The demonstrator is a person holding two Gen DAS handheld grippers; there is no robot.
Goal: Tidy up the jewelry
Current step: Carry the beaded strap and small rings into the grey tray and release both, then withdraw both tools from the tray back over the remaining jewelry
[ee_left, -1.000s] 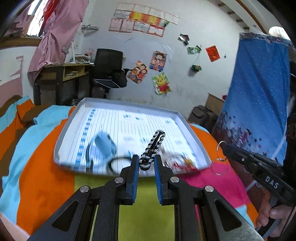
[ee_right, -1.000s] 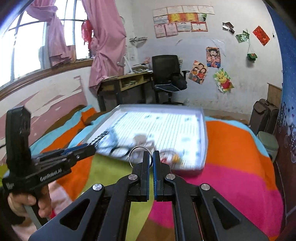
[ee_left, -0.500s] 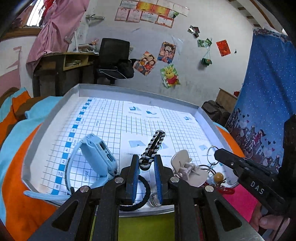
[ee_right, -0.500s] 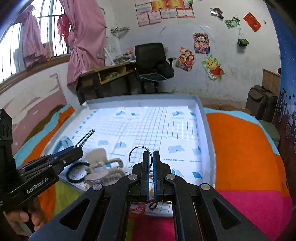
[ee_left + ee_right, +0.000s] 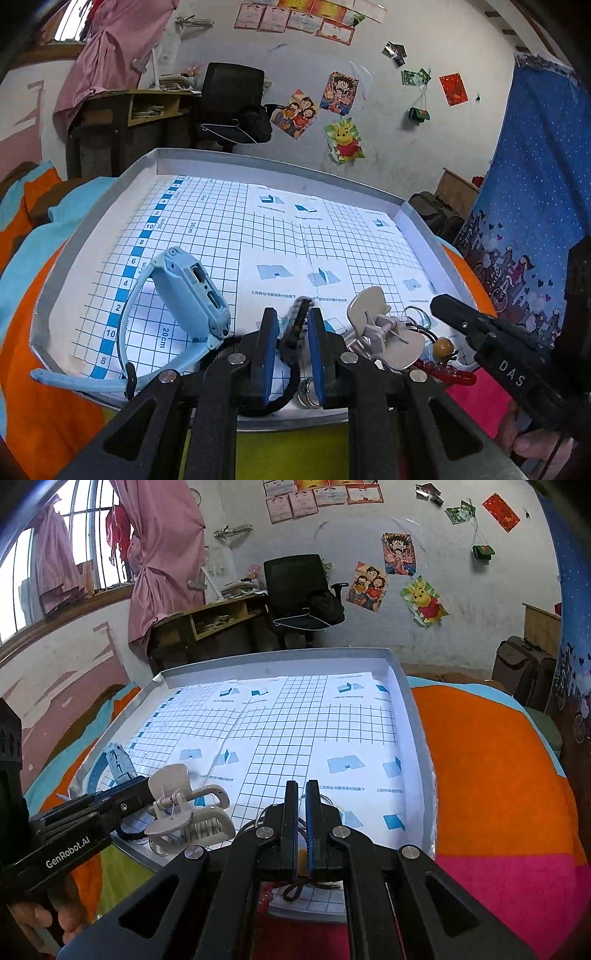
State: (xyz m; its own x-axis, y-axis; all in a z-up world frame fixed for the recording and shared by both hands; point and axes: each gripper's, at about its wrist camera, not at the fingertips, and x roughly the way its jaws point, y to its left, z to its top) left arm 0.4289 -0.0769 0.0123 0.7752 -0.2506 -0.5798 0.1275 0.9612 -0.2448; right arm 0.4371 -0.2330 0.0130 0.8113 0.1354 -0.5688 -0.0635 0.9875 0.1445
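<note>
A grey tray (image 5: 92, 214) lined with grid paper lies on the bright blanket. My left gripper (image 5: 290, 317) is shut on a black-and-white braided bracelet (image 5: 297, 321), low over the tray's near edge. My right gripper (image 5: 302, 788) is shut on a thin metal ring (image 5: 327, 800), low over the tray's near right part; it shows in the left wrist view (image 5: 436, 301). In the tray lie a light blue watch (image 5: 184, 295), a beige hair claw clip (image 5: 384, 328), a black hair tie (image 5: 288, 391) and a red cord with an amber bead (image 5: 443, 347).
The tray's far half (image 5: 295, 709) is bare grid paper. An orange, pink and green blanket (image 5: 491, 775) surrounds the tray. A desk (image 5: 207, 624) and black office chair (image 5: 299, 590) stand by the far wall. A blue curtain (image 5: 535, 203) hangs at right.
Both grippers have moved forward and down from over the blanket to low over the tray's near edge, each still holding its piece.
</note>
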